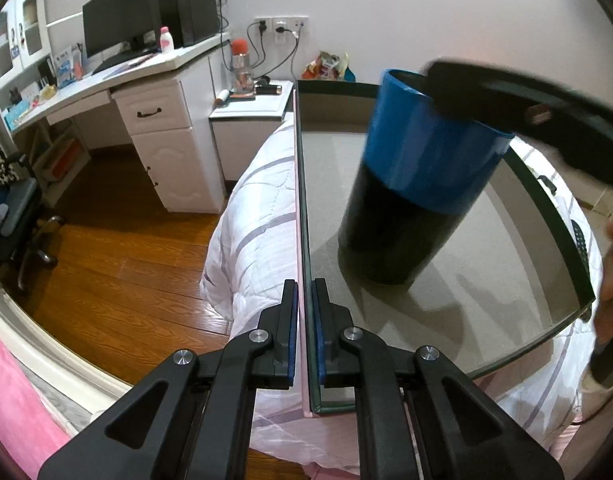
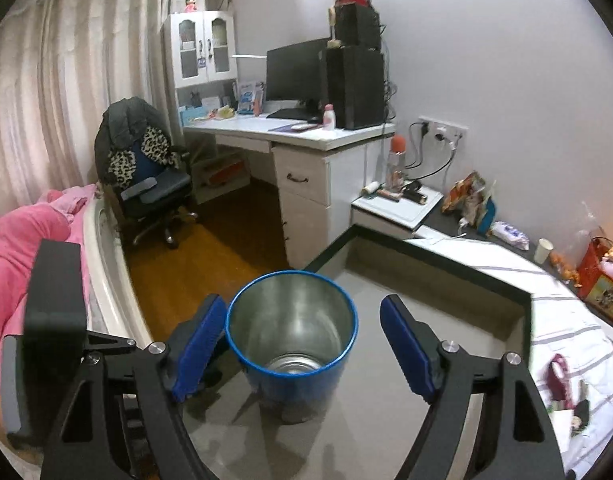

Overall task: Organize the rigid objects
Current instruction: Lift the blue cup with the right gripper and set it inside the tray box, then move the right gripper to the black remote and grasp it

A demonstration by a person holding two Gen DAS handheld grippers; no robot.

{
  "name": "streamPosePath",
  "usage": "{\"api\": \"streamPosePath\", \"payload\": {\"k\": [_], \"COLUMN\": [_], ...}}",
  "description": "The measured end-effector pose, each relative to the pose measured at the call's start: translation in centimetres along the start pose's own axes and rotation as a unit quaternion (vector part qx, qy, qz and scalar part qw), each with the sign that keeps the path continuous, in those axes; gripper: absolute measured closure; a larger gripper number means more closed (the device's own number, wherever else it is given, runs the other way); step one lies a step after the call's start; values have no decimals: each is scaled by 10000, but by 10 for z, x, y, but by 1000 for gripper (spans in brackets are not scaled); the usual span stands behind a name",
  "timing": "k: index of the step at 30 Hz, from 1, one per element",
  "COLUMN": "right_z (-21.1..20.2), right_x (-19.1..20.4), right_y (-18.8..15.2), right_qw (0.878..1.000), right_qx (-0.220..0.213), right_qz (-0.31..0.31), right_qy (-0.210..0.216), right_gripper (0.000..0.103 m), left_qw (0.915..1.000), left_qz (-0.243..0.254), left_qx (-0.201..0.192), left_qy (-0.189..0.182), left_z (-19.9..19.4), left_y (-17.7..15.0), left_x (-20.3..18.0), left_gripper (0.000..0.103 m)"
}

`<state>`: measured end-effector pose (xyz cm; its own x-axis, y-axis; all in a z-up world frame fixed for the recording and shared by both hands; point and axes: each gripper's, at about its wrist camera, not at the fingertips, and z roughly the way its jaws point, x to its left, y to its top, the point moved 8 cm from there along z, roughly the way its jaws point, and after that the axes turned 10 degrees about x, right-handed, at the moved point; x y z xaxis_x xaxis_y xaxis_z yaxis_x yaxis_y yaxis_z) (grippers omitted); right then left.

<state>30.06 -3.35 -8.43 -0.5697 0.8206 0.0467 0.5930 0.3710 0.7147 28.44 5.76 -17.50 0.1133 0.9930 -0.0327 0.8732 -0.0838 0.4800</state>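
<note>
1. Right gripper [image 2: 302, 344]: fingers spread wide, straddling the rim of the canister [image 2: 292, 332] from above. The left pad looks to be touching or just beside the rim; the right pad stands apart from it.
2. Left gripper [image 1: 305, 332]: clamped on the side wall of the tray [image 1: 302, 200], pads pressed on both faces.
3. Key relation: the canister sits straight ahead between the right fingers, long axis upright; the right gripper is nearer.
4. The canister stands inside the tray on its grey floor.
5. Look: open-topped metal cylinder, blue upper band, black lower body, shiny bare interior, seemingly empty.
</note>
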Motion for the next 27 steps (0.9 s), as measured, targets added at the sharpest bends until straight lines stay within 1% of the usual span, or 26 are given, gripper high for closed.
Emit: {"api": "streamPosePath", "payload": {"k": [3,7,9,10,12,13,15,16,17,18,20,22,24,27], "right_z": [-26,-75,-97,-109,-118,-123,-127,-127,-124,-121,-110,-99,-86,-67], "right_x": [-16,-51,-70,-86,-106,-117,-136,-141,-144,-145,-144,-140,-132,-133], "right_y": [-1,-14,-26,-40,-64,-80,-117,-130,-147,-159,-182,-195,-200,-208], "right_qw": [9993,9952,9908,9858,9762,9688,9486,9419,9369,9356,9347,9343,9379,9365], "right_qx": [-220,-507,-547,-467,-230,-77,285,407,523,601,716,778,870,1110], "right_qz": [196,603,845,1070,1360,1495,1744,1834,1957,2055,2317,2428,2331,2150], "right_qy": [-231,-585,-908,-1207,-1671,-1974,-2625,-2783,-2848,-2807,-2598,-2492,-2416,-2537], "right_gripper": [22,22,22,21,21,20,20,20,20,20,20,20,20,20], "left_qw": [10000,10000,10000,10000,9999,9999,9999,9998,9998,9998,9997,9995,9995,9995], "left_qz": [1,12,-6,11,7,8,1,12,13,20,25,32,20,8], "left_qx": [8,22,39,42,45,47,50,50,54,59,71,77,79,85], "left_qy": [-1,31,59,90,125,138,153,173,185,208,250,296,298,311], "left_z": [0,0,1,2,2,2,3,3,3,3,4,4,5,5], "left_y": [0,0,0,0,1,1,1,1,0,1,1,2,1,1], "left_x": [0,1,2,1,1,1,0,0,0,0,-1,-2,-2,-3], "left_gripper": [95,95,95,95,95,95,95,95,96,96,96,96,96,97]}}
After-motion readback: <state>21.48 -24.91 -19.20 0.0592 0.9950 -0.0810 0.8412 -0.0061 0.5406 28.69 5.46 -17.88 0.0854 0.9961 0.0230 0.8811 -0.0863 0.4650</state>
